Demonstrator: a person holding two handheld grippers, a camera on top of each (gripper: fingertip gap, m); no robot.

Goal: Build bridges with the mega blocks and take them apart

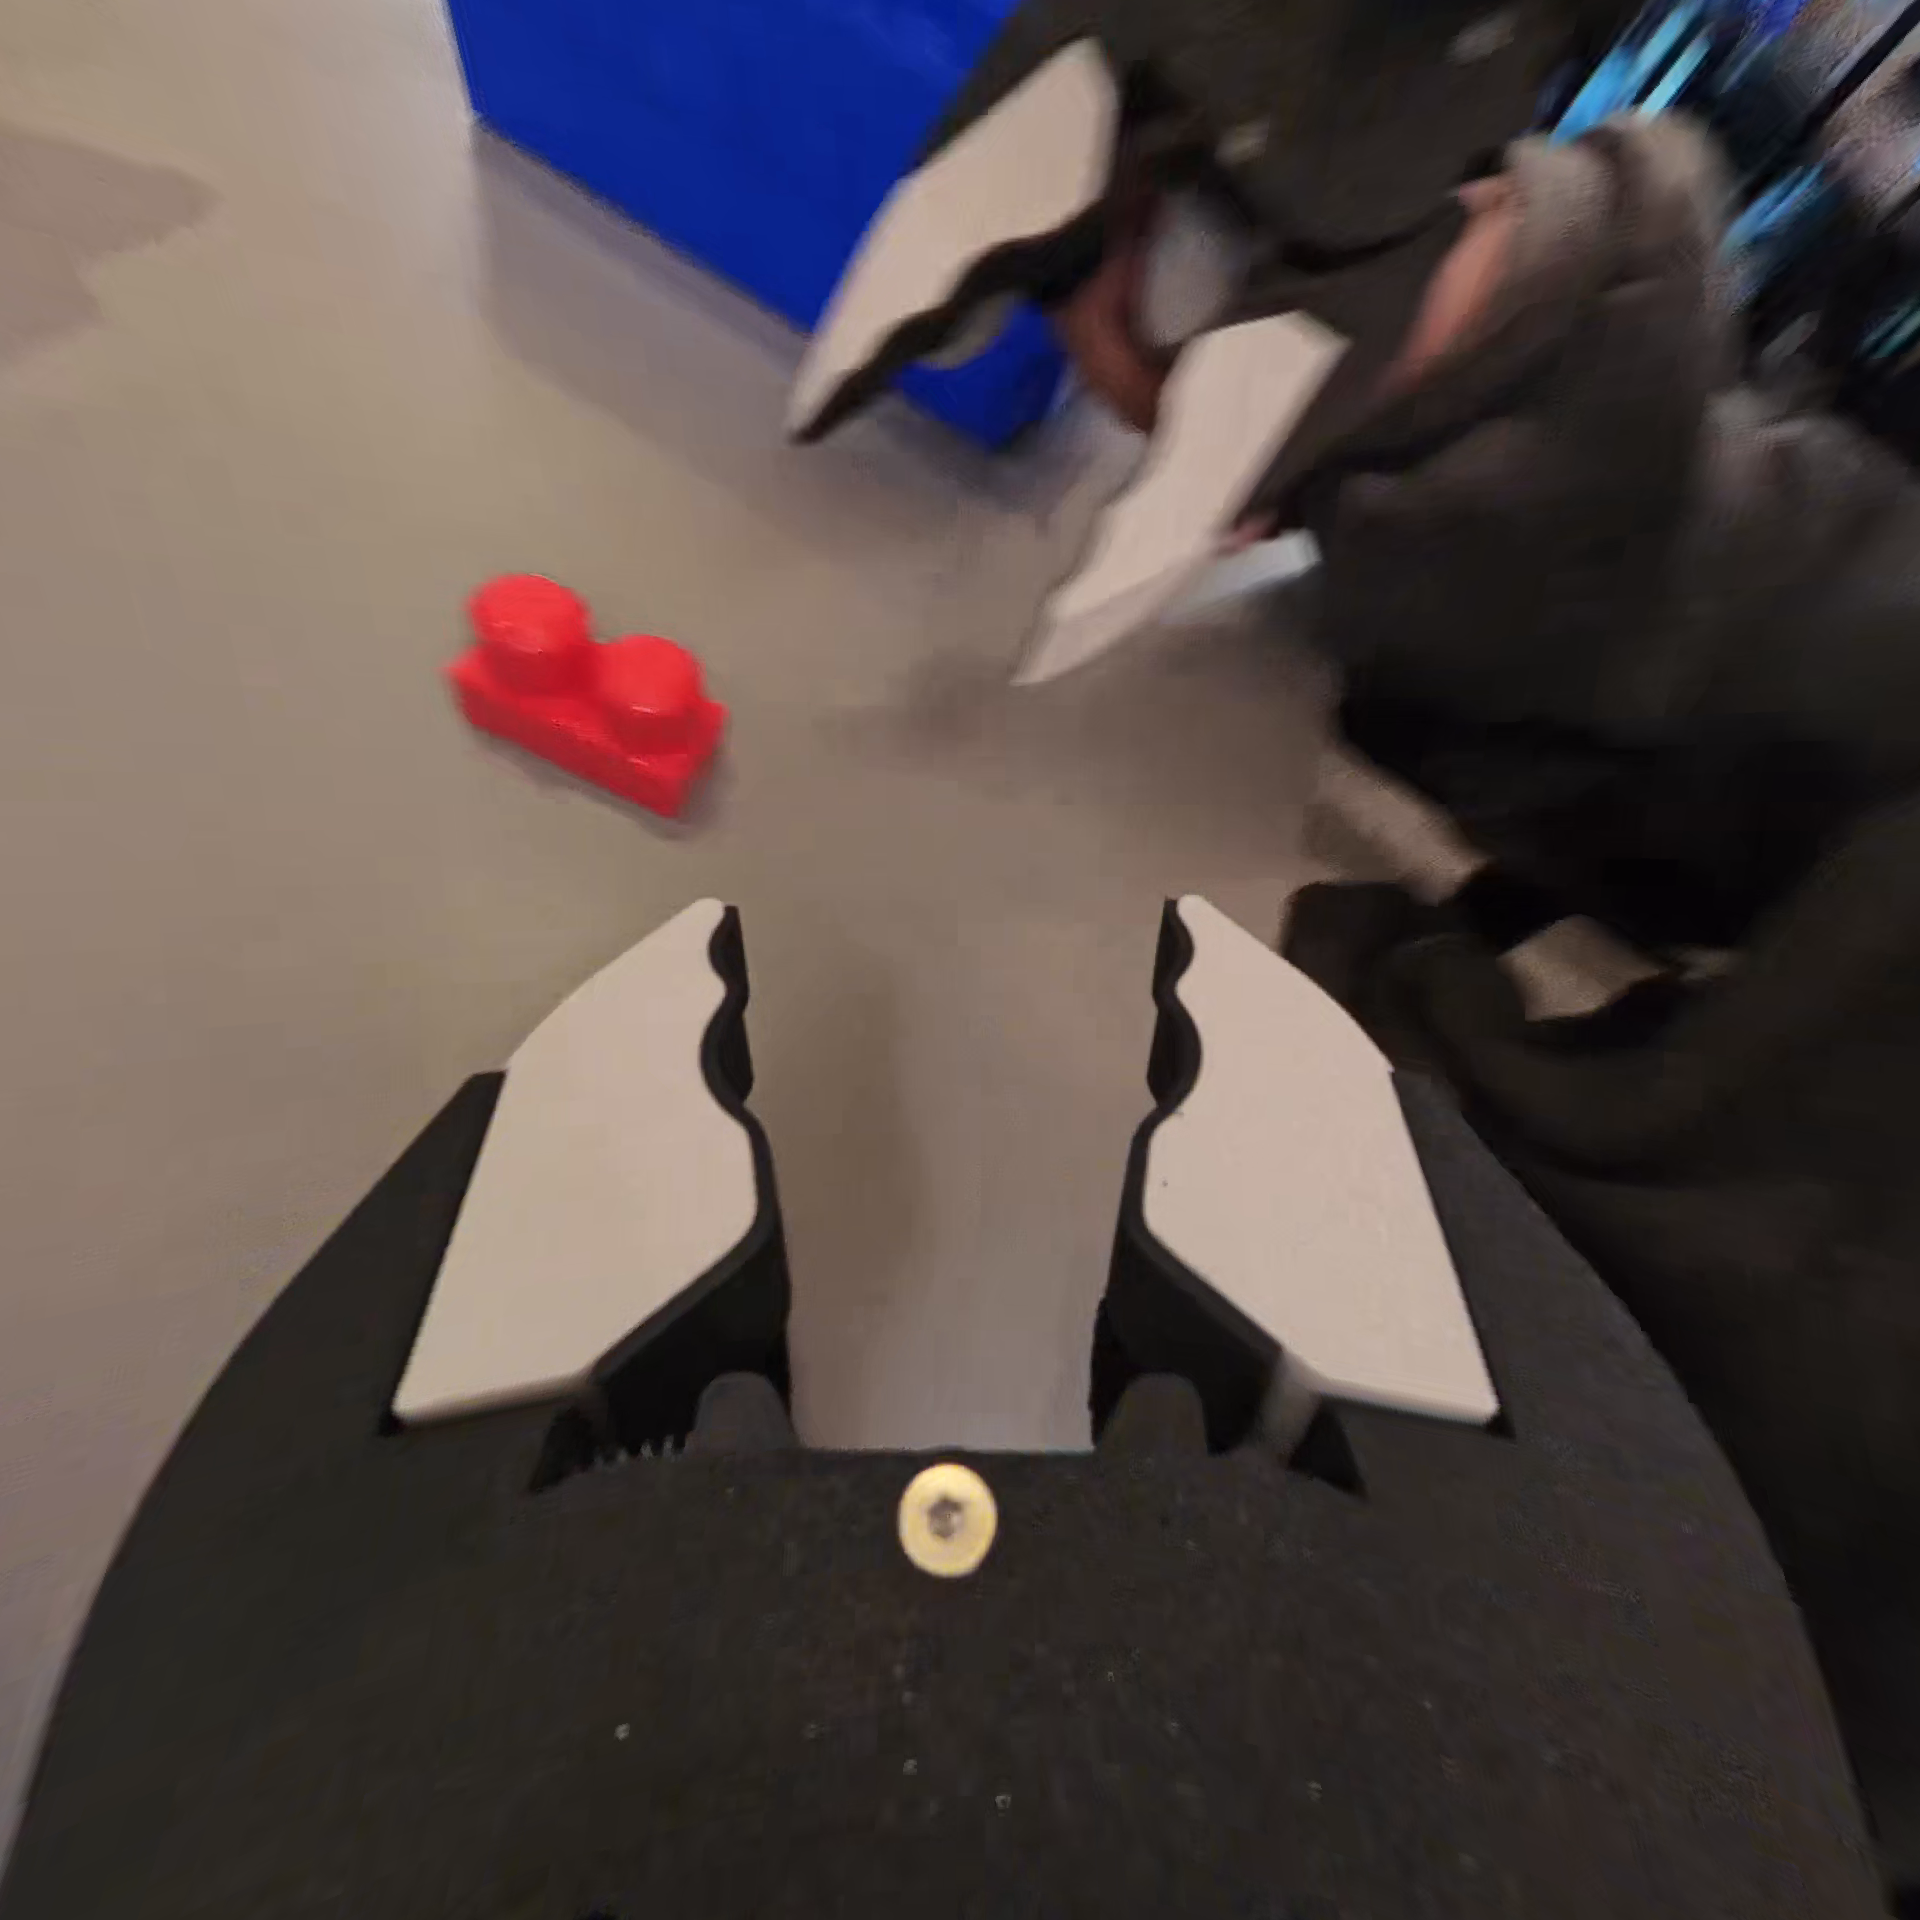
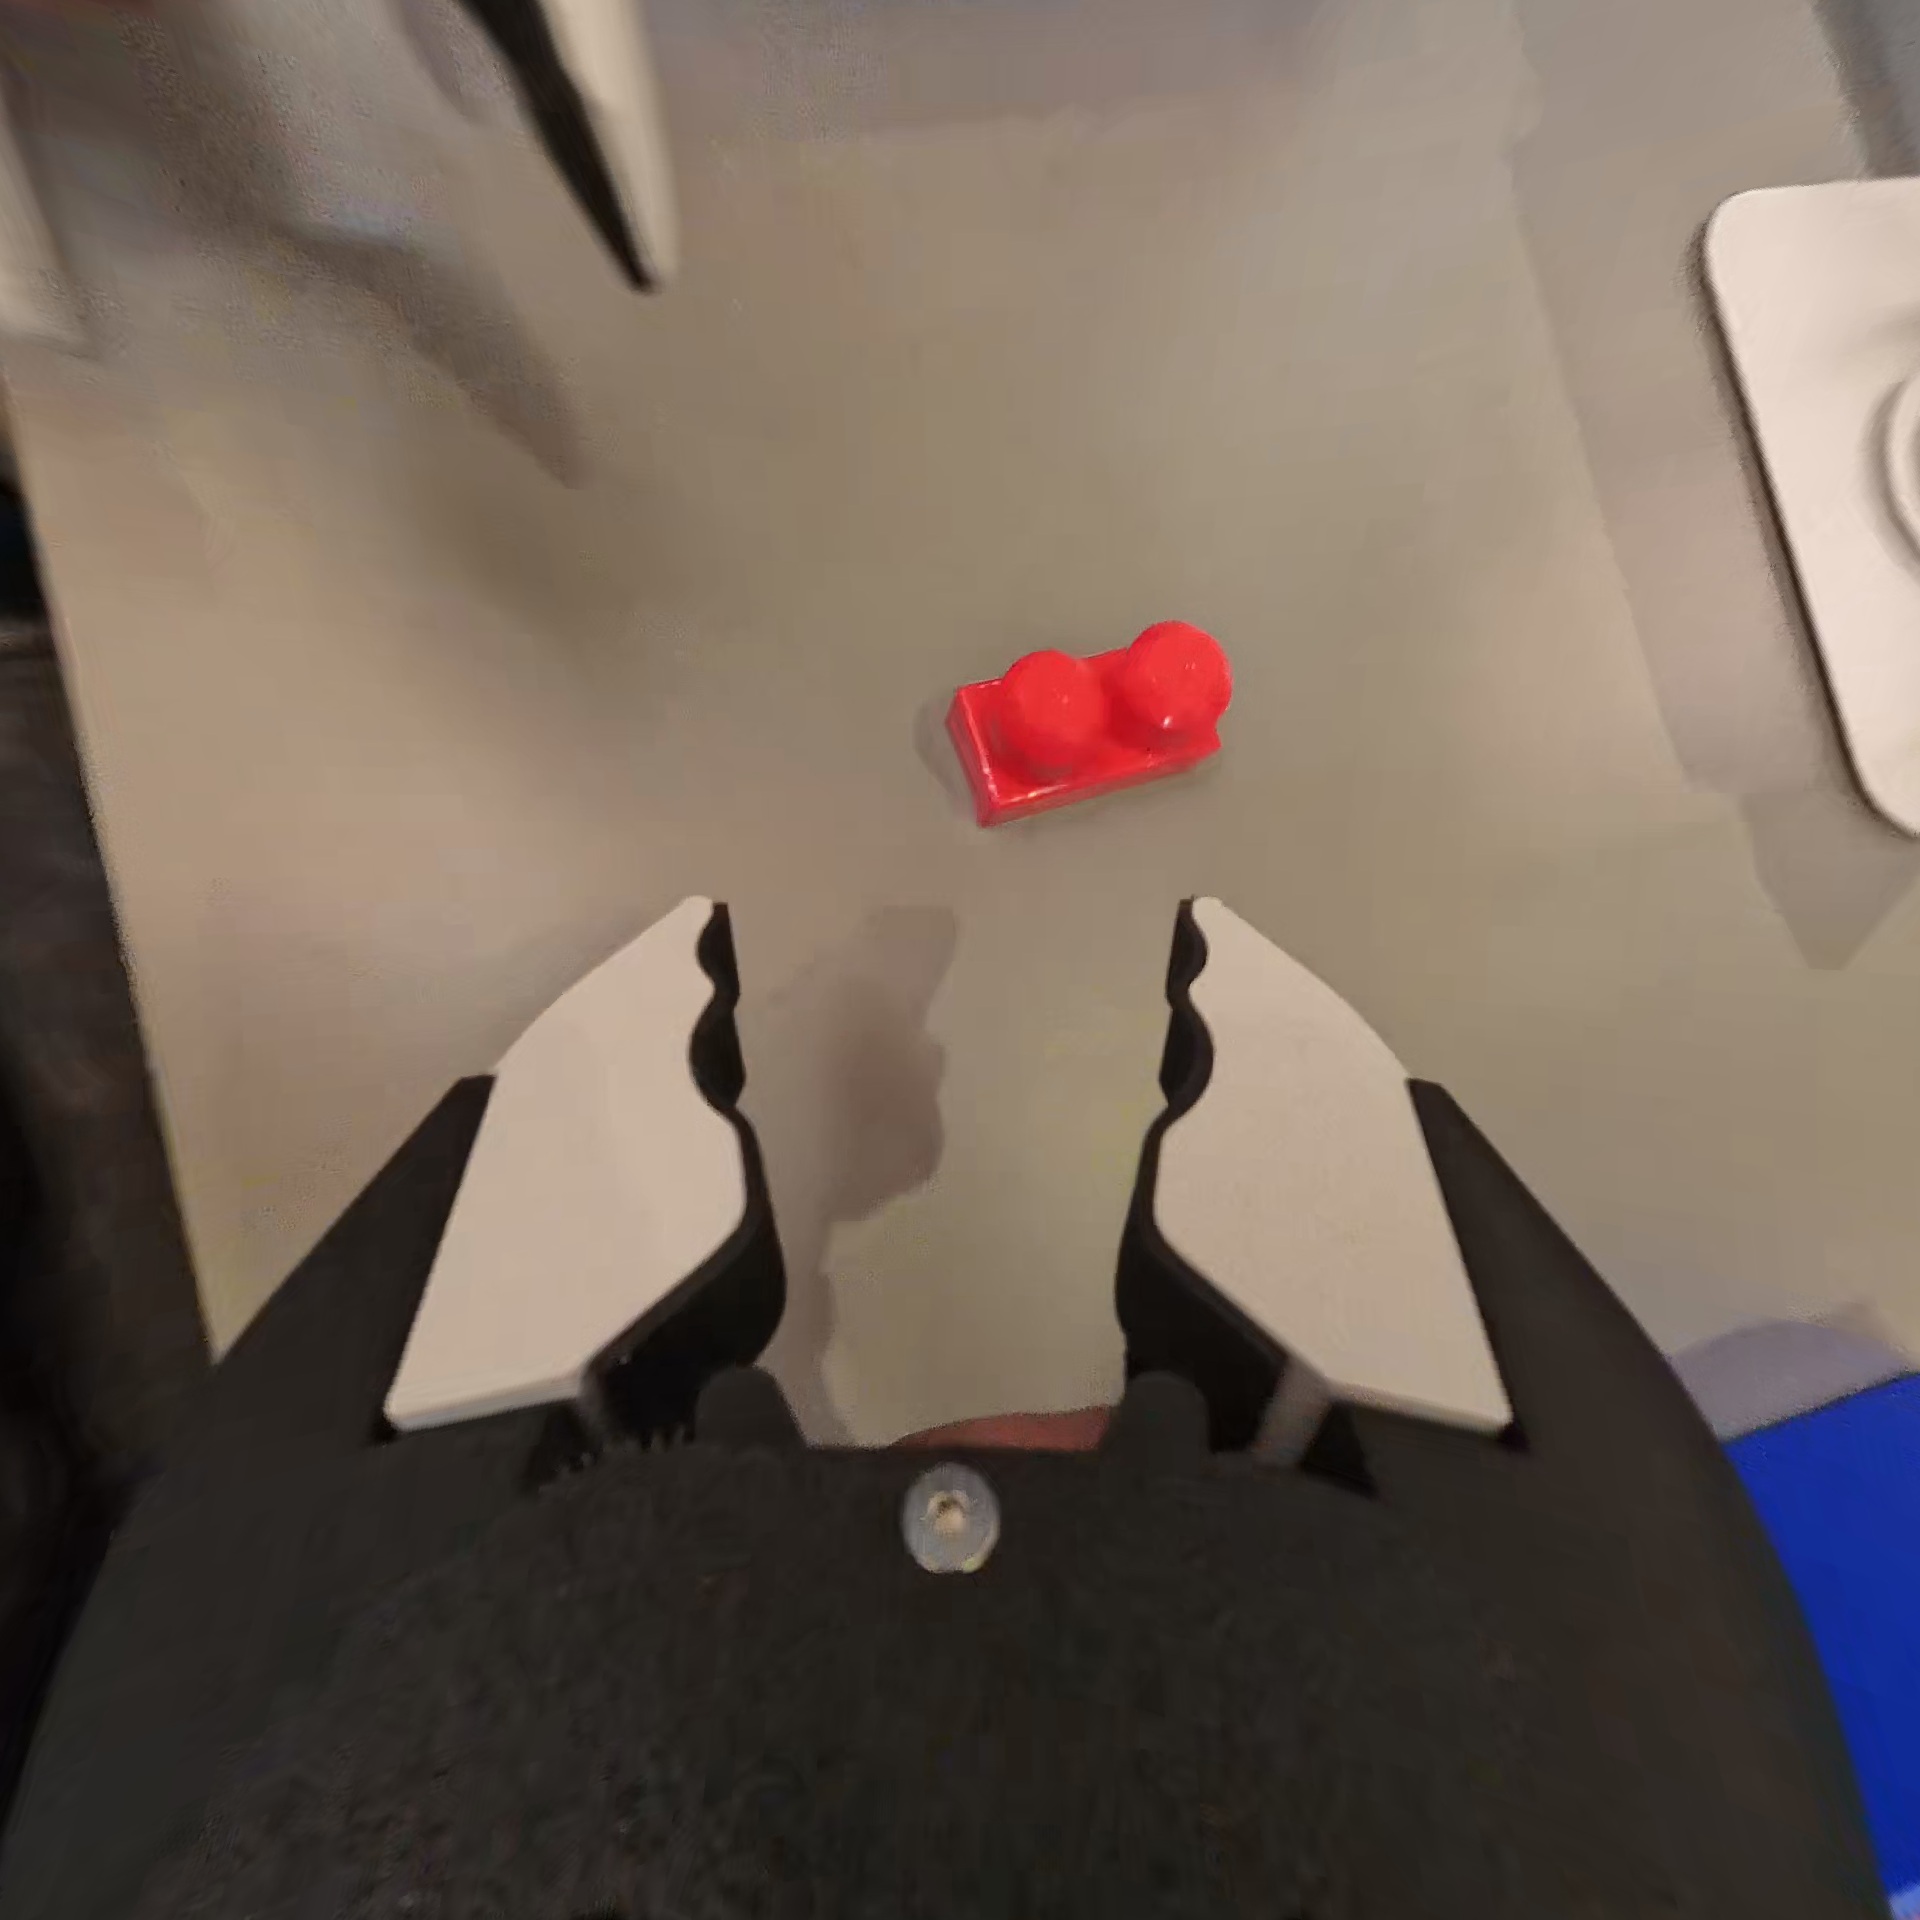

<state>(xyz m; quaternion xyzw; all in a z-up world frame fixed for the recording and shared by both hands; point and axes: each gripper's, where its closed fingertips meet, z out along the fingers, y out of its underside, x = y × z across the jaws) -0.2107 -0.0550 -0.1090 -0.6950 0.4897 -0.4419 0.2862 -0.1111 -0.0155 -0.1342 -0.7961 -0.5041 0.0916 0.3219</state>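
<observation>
Looking down both wrist views, we find one small red moulded-plastic block with two round studs [image 2: 1086, 722] lying flat, studs up, on the plain grey worktop [image 2: 727, 623], alone and well apart from everything else. It sits just ahead of the right tool [image 2: 954, 914], whose white, black-lined fingers stand apart and empty, and off to the left of the left tool [image 1: 945, 914], likewise spread wide with nothing between its fingers.

We judge the block light, stiff and hollow, with a smooth glossy skin that could slip under a shallow pinch (the studs are rounded and would offer poor purchase). The better hold, in our view, is across the two long flat side walls of the base, low down, so the studs stay free for mating with another block. It should tolerate a firm squeeze without damage.

A large blue box-like container [image 1: 727, 156] stands near the far side, and a pale flat rounded plate [image 2: 1829, 468] lies at the right edge. We can make out no brand, label or legible writing anywhere.
</observation>
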